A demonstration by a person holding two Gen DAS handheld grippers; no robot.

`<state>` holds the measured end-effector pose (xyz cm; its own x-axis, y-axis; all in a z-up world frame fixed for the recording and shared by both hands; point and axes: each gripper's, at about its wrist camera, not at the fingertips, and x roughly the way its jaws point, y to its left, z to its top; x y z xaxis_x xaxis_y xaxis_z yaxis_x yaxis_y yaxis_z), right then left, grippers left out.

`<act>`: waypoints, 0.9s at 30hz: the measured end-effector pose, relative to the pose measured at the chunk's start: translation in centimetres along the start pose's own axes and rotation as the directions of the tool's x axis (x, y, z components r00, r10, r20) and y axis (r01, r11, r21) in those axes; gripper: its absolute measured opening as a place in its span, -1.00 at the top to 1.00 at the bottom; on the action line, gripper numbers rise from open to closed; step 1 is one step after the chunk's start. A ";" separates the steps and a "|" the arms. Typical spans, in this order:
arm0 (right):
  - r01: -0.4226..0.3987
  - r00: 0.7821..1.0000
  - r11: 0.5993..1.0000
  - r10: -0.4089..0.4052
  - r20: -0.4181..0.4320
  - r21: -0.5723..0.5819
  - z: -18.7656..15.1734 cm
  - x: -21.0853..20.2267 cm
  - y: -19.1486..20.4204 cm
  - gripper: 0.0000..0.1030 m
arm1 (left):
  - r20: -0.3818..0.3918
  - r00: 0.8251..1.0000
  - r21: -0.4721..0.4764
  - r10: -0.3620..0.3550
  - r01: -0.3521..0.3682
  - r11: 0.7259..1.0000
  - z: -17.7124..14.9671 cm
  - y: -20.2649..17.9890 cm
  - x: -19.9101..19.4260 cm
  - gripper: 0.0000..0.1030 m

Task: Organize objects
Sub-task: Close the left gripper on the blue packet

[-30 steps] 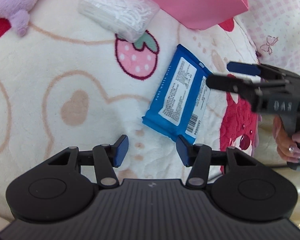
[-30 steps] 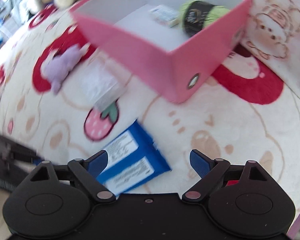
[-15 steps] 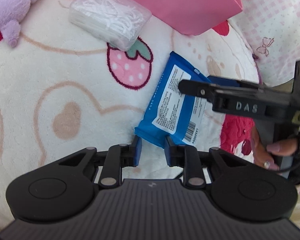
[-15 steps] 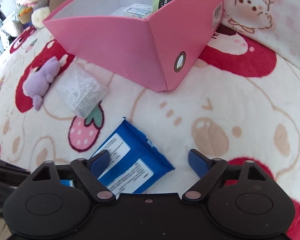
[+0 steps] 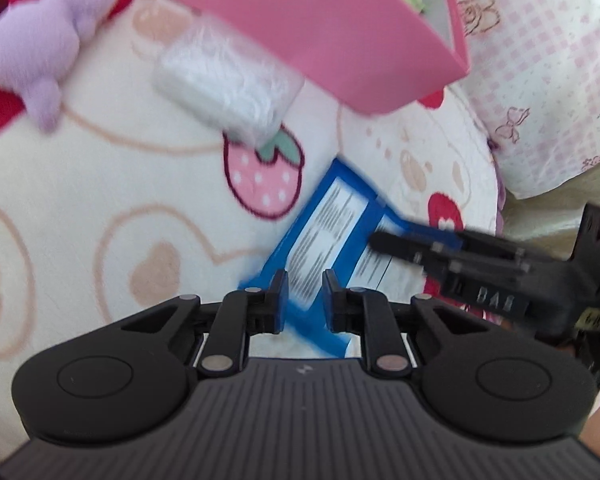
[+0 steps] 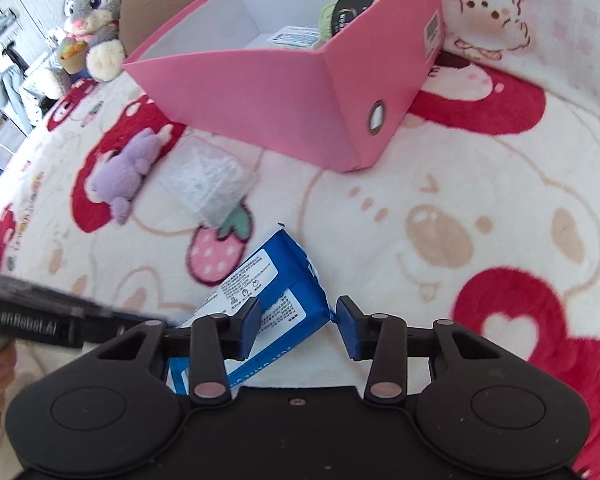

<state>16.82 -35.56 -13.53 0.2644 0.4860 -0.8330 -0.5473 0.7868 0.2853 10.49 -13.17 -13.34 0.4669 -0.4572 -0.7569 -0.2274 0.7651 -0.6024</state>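
Note:
A blue wet-wipes pack [image 5: 328, 232] with white labels is lifted off the blanket at its near end. My left gripper [image 5: 303, 300] is shut on the pack's near edge. My right gripper [image 6: 298, 326] is closing around the pack's other end [image 6: 268, 284], its pads at either side with a small gap on the right. The right gripper also shows in the left wrist view [image 5: 416, 244], lying across the pack. The pink box [image 6: 284, 92] stands beyond, open at the top, with a green roll [image 6: 348, 12] and a small packet inside.
A clear bag of white items [image 6: 208, 180] and a purple plush [image 6: 124, 172] lie on the strawberry blanket left of the box. A grey rabbit plush [image 6: 92, 16] sits far left. A pink checked pillow [image 5: 540, 80] is at the right in the left wrist view.
My left gripper shut on the pack's near edge and raised it. My right gripper narrowed around the pack's other end. Both views moved closer to the pink box.

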 end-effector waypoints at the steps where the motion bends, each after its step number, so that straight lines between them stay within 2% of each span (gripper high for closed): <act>1: -0.015 1.000 1.000 0.015 -0.004 0.007 -0.2 0.0 0.3 0.14 | -0.008 1.000 0.005 0.013 -0.013 1.000 0.2 0.0 0.0 0.68; 3: -0.013 1.000 1.000 0.013 -0.008 0.006 -0.7 0.3 1.1 0.14 | -0.040 0.998 -0.003 0.039 -0.039 0.999 0.4 0.5 0.2 0.68; 6: 0.021 0.999 1.000 -0.022 -0.024 -0.012 -1.3 0.9 2.0 0.15 | -0.072 0.997 -0.041 0.029 -0.032 0.999 0.1 1.5 0.1 0.68; 9: 0.028 0.999 1.000 -0.028 -0.030 -0.003 -1.5 0.9 1.9 0.16 | -0.094 0.995 -0.040 0.037 -0.041 0.998 -0.1 1.7 -0.5 0.68; 11: 0.040 0.998 0.999 -0.040 -0.040 -0.016 -1.5 0.8 2.2 0.16 | -0.124 0.991 -0.033 0.051 -0.056 0.998 -0.2 1.8 -0.8 0.59; 14: 0.064 0.996 0.997 -0.065 -0.053 -0.030 -1.6 0.7 2.6 0.16 | -0.199 0.979 -0.040 0.039 -0.048 0.998 -0.8 2.3 -0.7 0.36; 15: 0.069 0.996 0.997 -0.070 -0.054 -0.027 -1.6 0.7 2.7 0.16 | -0.221 0.975 -0.048 0.034 -0.046 0.998 -1.1 2.5 -0.5 0.21; 16: 0.072 0.996 0.997 -0.073 -0.054 -0.024 -1.7 0.7 2.8 0.16 | -0.233 0.972 -0.059 0.030 -0.045 0.997 -1.4 2.7 -0.3 0.18; 20: 0.075 0.996 0.997 -0.074 -0.050 0.009 -2.2 0.6 2.7 0.16 | -0.209 0.978 -0.108 0.020 -0.043 0.993 -2.1 2.9 0.6 0.19; 21: 0.074 0.996 0.997 -0.074 -0.045 0.018 -2.4 0.5 2.7 0.16 | -0.199 0.979 -0.092 0.033 -0.052 0.994 -2.1 2.5 0.9 0.21; 24: 0.075 0.997 0.996 -0.073 -0.037 0.039 -2.9 0.4 3.0 0.16 | -0.168 0.985 -0.048 0.032 -0.040 0.998 -2.1 1.8 0.6 0.49; 27: 0.064 0.998 0.996 -0.062 -0.027 0.066 -3.4 0.2 3.3 0.16 | -0.149 0.987 -0.012 0.051 -0.053 0.999 -1.8 1.7 0.1 0.55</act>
<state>12.41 -34.17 -14.37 0.2761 0.4255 -0.8618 -0.4756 0.8397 0.2622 8.66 -12.72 -14.91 0.3218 -0.4804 -0.8159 -0.2624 0.7827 -0.5644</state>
